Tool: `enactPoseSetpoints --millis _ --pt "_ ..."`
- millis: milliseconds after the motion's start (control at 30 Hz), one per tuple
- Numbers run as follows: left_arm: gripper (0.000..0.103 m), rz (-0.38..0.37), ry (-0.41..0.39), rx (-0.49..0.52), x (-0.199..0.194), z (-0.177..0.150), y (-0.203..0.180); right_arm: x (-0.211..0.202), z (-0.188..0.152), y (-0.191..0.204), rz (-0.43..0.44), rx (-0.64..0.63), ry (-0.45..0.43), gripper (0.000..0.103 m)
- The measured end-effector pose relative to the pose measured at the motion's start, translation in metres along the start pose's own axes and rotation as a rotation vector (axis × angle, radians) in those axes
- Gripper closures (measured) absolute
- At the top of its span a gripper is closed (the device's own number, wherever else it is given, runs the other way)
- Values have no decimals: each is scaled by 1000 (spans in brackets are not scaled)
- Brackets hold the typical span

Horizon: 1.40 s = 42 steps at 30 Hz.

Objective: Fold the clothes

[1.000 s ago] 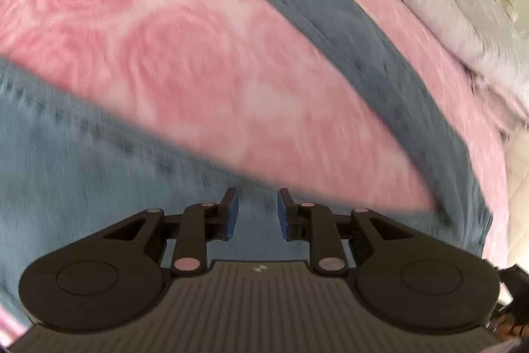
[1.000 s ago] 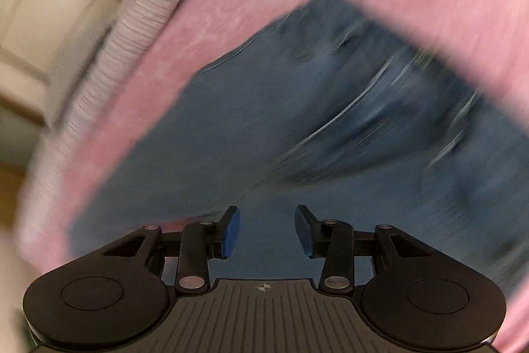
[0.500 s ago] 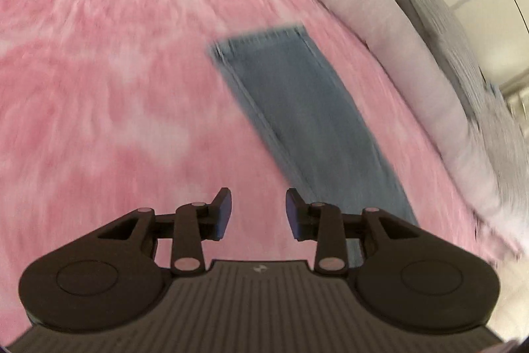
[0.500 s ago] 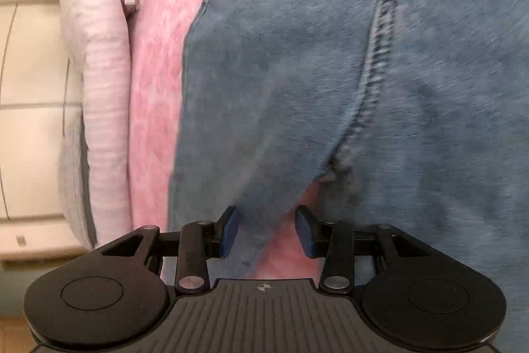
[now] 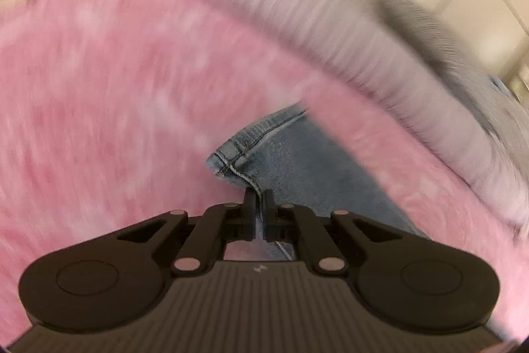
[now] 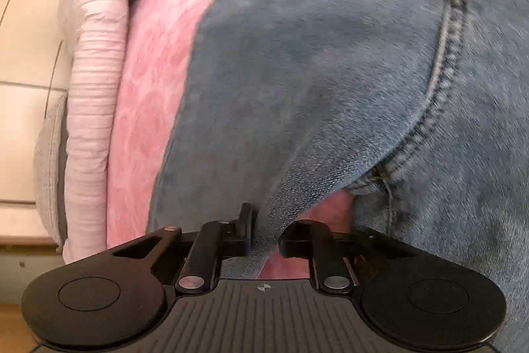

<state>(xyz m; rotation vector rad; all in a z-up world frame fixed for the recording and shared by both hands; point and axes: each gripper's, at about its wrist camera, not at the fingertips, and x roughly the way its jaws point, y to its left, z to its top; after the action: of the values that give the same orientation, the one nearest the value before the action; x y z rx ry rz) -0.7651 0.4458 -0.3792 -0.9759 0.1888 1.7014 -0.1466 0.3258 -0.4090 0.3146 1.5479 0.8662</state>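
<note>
Denim: blue jeans (image 6: 330, 71) spread on pink blanket (image 5: 115, 88)
Left claw (image 5: 260, 204): clamped on hem seam, beside blanket's pale ribbed border (image 5: 330, 32)
Right claw (image 6: 264, 230): closing, pinching inner-leg fold by crotch
Writing: none legible

Bed under me w/ pink fleece blanket (image 5: 139, 95) as top layer. Blue jeans (image 6: 314, 62) lie directly on blanket, spread flat; leg hem (image 5: 244, 148) rests on pink. Pale ribbed quilt (image 5: 330, 32) bunched along blanket's far edge, grey knit fabric (image 6: 48, 161) beside it.
</note>
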Motion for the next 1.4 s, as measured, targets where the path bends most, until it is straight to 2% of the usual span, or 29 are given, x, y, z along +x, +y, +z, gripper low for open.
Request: enactPoseSetpoints --millis 67,133,200,267,367,400,467,533,567,633,700,767,800,833,867,933,1000,1067,1133,1167,1267,1400 --pt "100 17 -55 94 -16 -5 -2 4 -3 0 -14 -23 19 91" --pt "96 87 39 141 3 -17 12 11 -6 -2 -30 -50 25 91" --pt "93 100 45 166 9 -24 14 13 -7 -2 -23 -59 23 89" --pt "93 124 35 190 6 -25 9 10 -4 3 -21 -63 55 77" --pt "91 139 -5 140 -17 -19 9 -8 -1 11 -15 -139 129 64" --pt "91 178 -17 125 -28 -18 10 -17 0 13 -12 -176 138 63" --pt "91 213 -18 81 -52 -23 17 -43 5 11 -17 -265 118 61" --pt "91 195 30 9 -82 -36 26 -78 6 -2 -65 -354 63 61" --pt "91 166 75 -11 -98 -47 28 -96 8 -11 -113 -393 20 61" --pt "91 104 152 14 -133 -79 22 -130 11 -29 -220 -493 -75 61" --pt "91 58 217 42 -169 -119 13 -152 10 -47 -372 -666 -165 61" --pt "91 31 263 4 -201 -161 12 -163 10 -70 -485 -813 -169 61" --pt "91 63 278 3 -213 -184 12 -165 10 -84 -531 -881 -143 61" --pt "91 95 294 2 -225 -207 12 -166 9 -99 -568 -955 -115 61" --pt "91 126 306 4 -237 -229 12 -171 5 -114 -564 -1030 -109 61" --pt "90 154 260 40 -259 -260 10 -189 -1 -135 -511 -1127 -108 61" --pt "90 195 267 63 -277 -276 5 -204 0 -150 -485 -1117 -57 60" --pt "90 231 313 60 -293 -284 -2 -217 7 -158 -469 -1034 24 59" --pt "90 254 360 51 -313 -287 -12 -235 15 -165 -490 -936 112 59" --pt "90 256 373 47 -327 -290 -19 -248 18 -166 -486 -900 128 59" --pt "85 227 402 32 -375 -295 -44 -299 19 -157 -389 -854 102 59" --pt "80 183 428 95 -422 -292 -78 -341 21 -133 -314 -826 159 58"
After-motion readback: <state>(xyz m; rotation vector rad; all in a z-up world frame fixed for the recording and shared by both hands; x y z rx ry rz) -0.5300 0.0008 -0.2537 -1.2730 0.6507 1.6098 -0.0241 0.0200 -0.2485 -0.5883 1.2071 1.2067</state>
